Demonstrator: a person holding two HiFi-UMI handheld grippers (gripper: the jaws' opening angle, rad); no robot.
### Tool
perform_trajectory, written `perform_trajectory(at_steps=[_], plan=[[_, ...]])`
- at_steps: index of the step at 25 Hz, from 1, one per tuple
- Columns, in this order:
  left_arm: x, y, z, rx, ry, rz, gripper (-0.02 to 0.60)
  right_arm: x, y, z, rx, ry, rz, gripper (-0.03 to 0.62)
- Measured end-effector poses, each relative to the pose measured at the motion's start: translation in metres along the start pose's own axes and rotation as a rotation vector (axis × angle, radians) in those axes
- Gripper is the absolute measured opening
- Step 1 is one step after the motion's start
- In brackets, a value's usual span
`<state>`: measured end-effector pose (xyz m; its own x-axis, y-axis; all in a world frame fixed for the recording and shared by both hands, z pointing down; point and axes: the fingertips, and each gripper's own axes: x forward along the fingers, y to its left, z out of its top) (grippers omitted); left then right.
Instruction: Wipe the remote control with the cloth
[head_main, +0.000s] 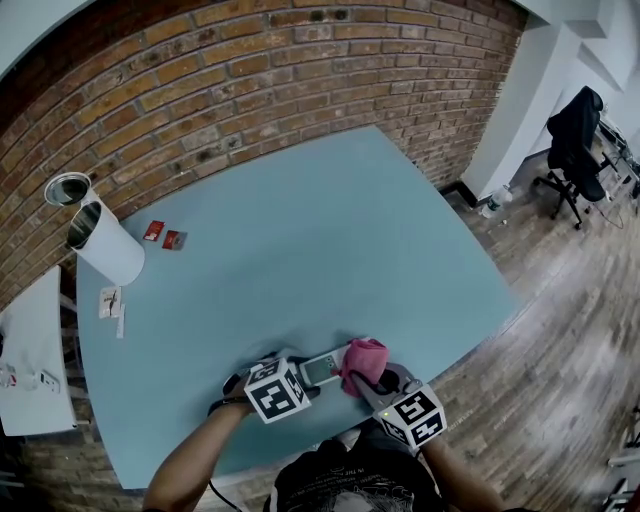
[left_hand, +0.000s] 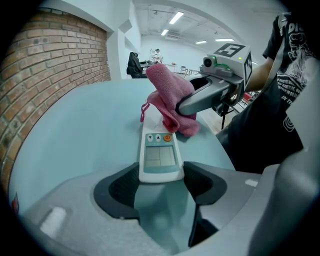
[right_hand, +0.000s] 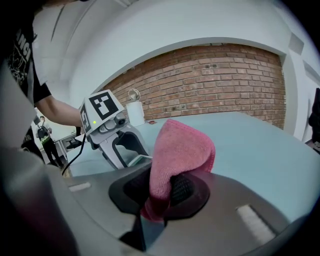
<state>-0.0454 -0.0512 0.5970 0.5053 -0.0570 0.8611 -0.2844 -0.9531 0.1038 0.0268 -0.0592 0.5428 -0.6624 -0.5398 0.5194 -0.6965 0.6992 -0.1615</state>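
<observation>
A white remote control (head_main: 322, 369) (left_hand: 159, 156) with a grey screen and an orange button lies on the light blue table (head_main: 300, 250) near its front edge. My left gripper (head_main: 306, 375) (left_hand: 160, 182) is shut on its near end, one pad on each side. My right gripper (head_main: 372, 386) (right_hand: 162, 192) is shut on a folded pink cloth (head_main: 362, 362) (right_hand: 180, 155). In the left gripper view the cloth (left_hand: 170, 97) rests on the far end of the remote, with the right gripper (left_hand: 200, 100) behind it. The right gripper view shows the left gripper (right_hand: 122, 147) just beyond the cloth.
A white cylinder (head_main: 105, 245) and a metal cup (head_main: 67, 188) stand at the table's far left, with two red packets (head_main: 163, 237) and paper slips (head_main: 112, 303) nearby. A brick wall runs behind. A white side table (head_main: 35, 370) is left; an office chair (head_main: 575, 140) far right.
</observation>
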Motion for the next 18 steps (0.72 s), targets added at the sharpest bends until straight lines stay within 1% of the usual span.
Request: perform_trajectory(at_steps=[7, 18], plan=[[-0.001, 0.000, 0.000, 0.003, 0.014, -0.004, 0.273, -0.012, -0.029, -0.002, 0.070, -0.017, -0.038, 0.066], [0.001, -0.002, -0.001, 0.009, 0.036, -0.009, 0.273, -0.029, -0.084, -0.005, 0.128, -0.010, -0.076, 0.066]])
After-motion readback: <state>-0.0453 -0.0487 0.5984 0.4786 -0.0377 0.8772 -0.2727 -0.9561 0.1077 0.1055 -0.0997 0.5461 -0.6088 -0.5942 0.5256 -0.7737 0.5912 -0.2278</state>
